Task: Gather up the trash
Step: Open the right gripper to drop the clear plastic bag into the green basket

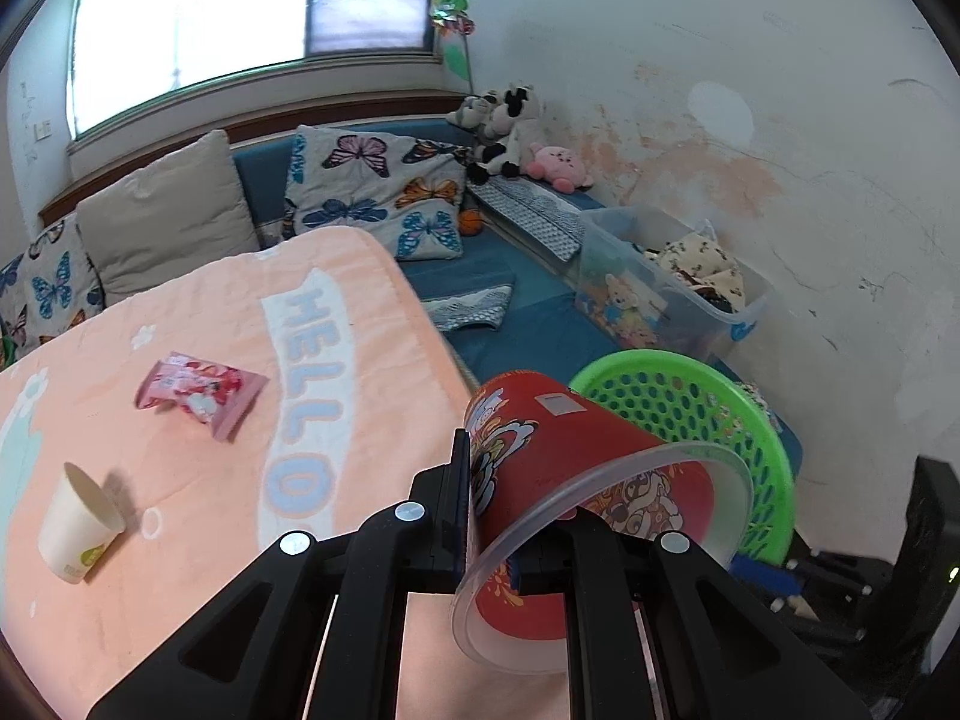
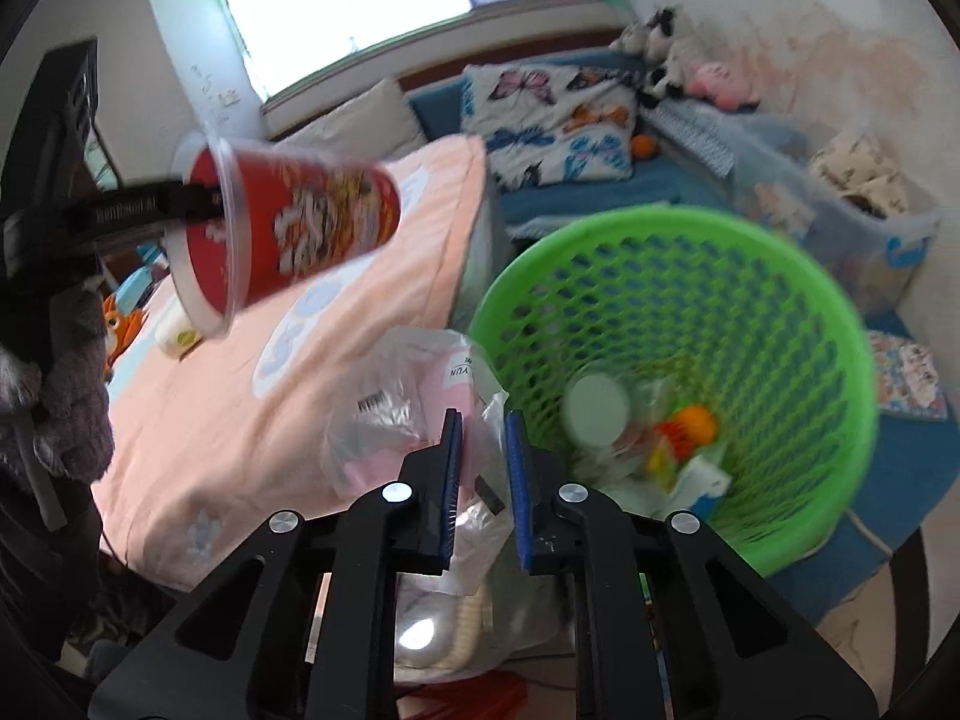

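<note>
Right now the left gripper [image 1: 480, 516] is pinching the wall of a red noodle cup [image 1: 576, 468], one finger inside the rim & one outside, jaws squeezed tight on it. It's holding the cup on its side, likely so it can be tipped into the green basket [image 2: 780, 276], which is sitting just past the cup on the blue mat.

On the other side, the right gripper [image 2: 483, 480] is clamping a crinkly clear plastic bag [image 2: 408, 384] w/ something pink inside. The jaws are looking nearly shut & the thin plastic is caught between the blue pads. The bag is hanging just beside the green basket's rim, on the table side, prob. ready to go in next.

Inside the basket, some trash is already lying at the bottom: a white lid, an orange thing & bits of paper, all blurry.

Beside the basket, a table w/ a peach "HELLO" blanket [image 1: 240, 360] is still holding a pink snack wrapper [image 1: 198, 393] & a white paper cup [image 1: 78, 525], both well apart from the basket.

Behind the basket, a blue couch is carrying butterfly pillows, soft toys & a clear storage bin [image 1: 672, 294], under a bright window & a stained white wall.
</note>
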`<action>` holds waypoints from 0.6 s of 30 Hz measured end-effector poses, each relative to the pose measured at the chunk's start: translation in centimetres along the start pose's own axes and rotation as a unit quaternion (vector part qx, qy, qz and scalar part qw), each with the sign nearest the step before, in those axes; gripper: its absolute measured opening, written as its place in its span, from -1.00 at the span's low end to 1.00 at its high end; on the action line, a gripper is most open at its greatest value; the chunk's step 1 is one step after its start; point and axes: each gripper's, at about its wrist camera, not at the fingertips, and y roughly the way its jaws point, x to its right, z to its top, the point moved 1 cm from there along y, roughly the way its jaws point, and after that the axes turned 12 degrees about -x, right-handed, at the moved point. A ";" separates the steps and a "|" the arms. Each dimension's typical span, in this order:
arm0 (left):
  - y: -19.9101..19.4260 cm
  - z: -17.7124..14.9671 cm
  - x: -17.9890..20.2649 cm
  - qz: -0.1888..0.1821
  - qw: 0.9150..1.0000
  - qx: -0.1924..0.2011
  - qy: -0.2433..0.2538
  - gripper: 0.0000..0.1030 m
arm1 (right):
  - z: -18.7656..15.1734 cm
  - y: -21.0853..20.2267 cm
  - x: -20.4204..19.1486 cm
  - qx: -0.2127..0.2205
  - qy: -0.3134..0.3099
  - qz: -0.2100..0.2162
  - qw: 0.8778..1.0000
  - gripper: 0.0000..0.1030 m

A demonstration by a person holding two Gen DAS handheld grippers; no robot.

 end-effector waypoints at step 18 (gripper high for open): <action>4.8 0.2 7.2 -0.025 0.996 -0.053 0.061 -0.66 | 1.5 -3.4 8.2 0.067 0.091 -0.087 0.990 0.00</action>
